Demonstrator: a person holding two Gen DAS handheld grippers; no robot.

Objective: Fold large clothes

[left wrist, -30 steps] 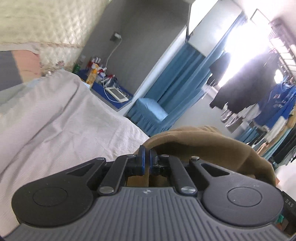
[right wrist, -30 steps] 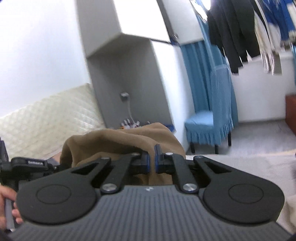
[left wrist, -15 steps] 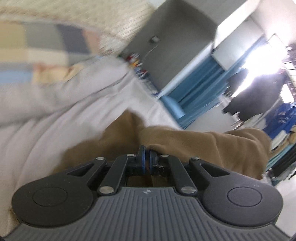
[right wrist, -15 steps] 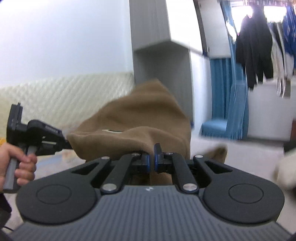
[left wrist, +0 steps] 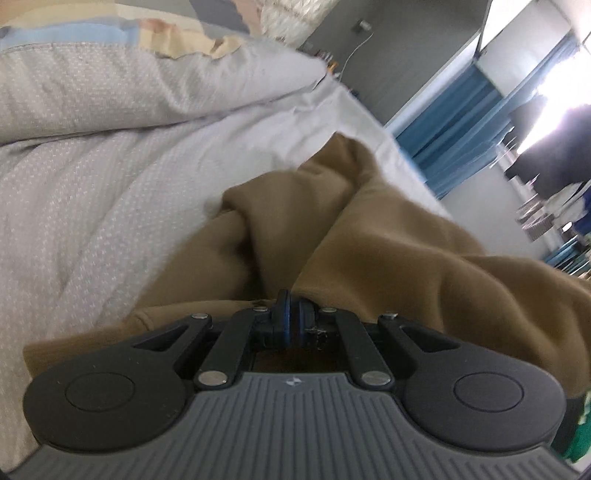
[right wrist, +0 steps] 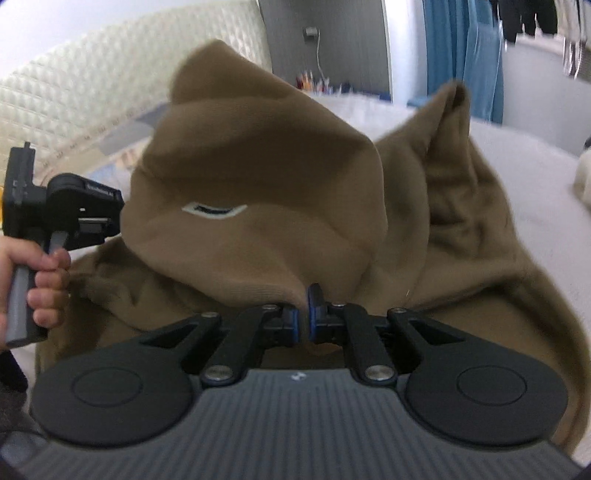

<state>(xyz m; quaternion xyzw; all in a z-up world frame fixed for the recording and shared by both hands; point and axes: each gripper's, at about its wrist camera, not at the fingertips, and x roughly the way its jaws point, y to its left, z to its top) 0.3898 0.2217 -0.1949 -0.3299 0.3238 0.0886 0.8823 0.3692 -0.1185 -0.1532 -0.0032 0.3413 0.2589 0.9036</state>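
A large brown sweatshirt [left wrist: 388, 240] lies bunched on the pale bed cover [left wrist: 110, 177], one end reaching away toward the bed's far side. My left gripper [left wrist: 291, 314] is shut on a fold of its cloth. In the right wrist view the same brown sweatshirt [right wrist: 258, 184] rises in a hump with a small white label on it. My right gripper [right wrist: 302, 306] is shut on its edge. At the left of that view a hand holds the left gripper [right wrist: 99, 218] against the cloth; its fingertips are hidden in the fabric.
A grey pillow [left wrist: 129, 77] and a patchwork cover [left wrist: 166, 29] lie at the bed's head, before a quilted headboard [right wrist: 92, 85]. Blue curtains [left wrist: 454, 114], a blue-covered chair [right wrist: 484, 55], a cluttered bedside surface [right wrist: 314, 83] and hanging dark clothes [left wrist: 554, 158] stand past the bed.
Both grippers have come down toward the bed with the sweatshirt still in them. The cloth, held up in the air before, now rests partly on the cover.
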